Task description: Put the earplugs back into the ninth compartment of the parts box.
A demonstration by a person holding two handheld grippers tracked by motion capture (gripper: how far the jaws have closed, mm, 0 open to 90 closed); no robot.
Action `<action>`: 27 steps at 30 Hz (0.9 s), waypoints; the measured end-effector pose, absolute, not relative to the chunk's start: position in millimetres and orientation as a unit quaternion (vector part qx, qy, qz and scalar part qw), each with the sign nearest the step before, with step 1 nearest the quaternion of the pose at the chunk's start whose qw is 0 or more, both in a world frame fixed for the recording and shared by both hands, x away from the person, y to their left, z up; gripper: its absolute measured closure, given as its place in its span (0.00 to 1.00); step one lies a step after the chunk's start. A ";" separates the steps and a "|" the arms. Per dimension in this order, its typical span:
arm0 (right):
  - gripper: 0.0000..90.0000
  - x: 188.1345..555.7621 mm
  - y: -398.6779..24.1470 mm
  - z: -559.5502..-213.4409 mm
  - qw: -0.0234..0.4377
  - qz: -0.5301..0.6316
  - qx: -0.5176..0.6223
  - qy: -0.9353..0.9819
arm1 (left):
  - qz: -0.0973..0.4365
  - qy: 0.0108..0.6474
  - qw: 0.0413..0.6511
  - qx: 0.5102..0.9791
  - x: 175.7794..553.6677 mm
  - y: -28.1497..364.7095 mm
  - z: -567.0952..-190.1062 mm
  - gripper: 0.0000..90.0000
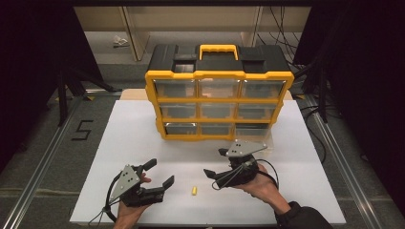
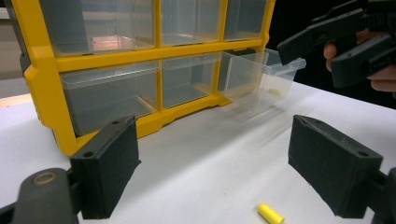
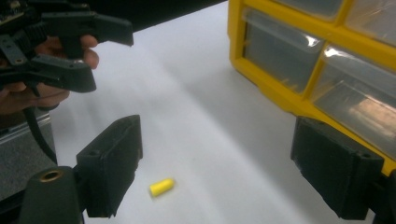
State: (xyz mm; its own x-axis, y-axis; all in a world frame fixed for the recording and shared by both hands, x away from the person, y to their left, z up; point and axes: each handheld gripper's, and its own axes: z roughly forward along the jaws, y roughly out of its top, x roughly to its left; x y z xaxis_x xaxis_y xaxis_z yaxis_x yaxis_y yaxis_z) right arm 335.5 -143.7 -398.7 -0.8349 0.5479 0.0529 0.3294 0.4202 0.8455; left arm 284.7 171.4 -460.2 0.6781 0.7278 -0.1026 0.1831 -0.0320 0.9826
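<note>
A small yellow cylinder (image 1: 194, 191) (image 2: 271, 213) (image 3: 162, 187) lies on the white tabletop (image 1: 143, 129) near its front edge, between my two grippers. My left gripper (image 1: 161, 172) (image 2: 219, 163) stands open and empty just left of it. My right gripper (image 1: 215, 162) (image 3: 215, 172) is open and empty to its right, a little farther back. Behind stands a yellow-and-black drawer organizer (image 1: 219, 105) with clear drawers. Its bottom right drawer (image 1: 253, 133) (image 2: 259, 79) is pulled out, and a small yellow piece (image 2: 275, 92) lies inside it.
The organizer has a yellow carry handle (image 1: 218, 49) on its black top. Dark floor with a taped "5" (image 1: 82, 130) lies left of the table, metal rails (image 1: 329, 143) run along both sides, and black curtains hang on either side.
</note>
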 end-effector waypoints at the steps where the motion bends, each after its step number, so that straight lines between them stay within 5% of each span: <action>1: 0.20 334.7 -140.4 -401.9 0.114 0.467 0.260 0.838 | 0.223 0.333 0.610 0.683 284.7 171.4 -460.2 0.18; 27: 0.25 329.9 -103.6 -454.2 0.080 0.398 0.227 0.885 | 0.224 0.333 0.608 0.685 285.0 171.1 -460.6 0.18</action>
State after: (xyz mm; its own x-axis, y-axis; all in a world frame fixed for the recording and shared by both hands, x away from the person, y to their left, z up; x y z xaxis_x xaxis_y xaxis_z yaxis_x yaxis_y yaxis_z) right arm 329.9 -103.6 -454.2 -0.8839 0.4660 0.0387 0.3382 0.5799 0.7411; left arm 285.0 171.1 -460.6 0.6778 0.7288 -0.0975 0.1826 -0.0383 0.9824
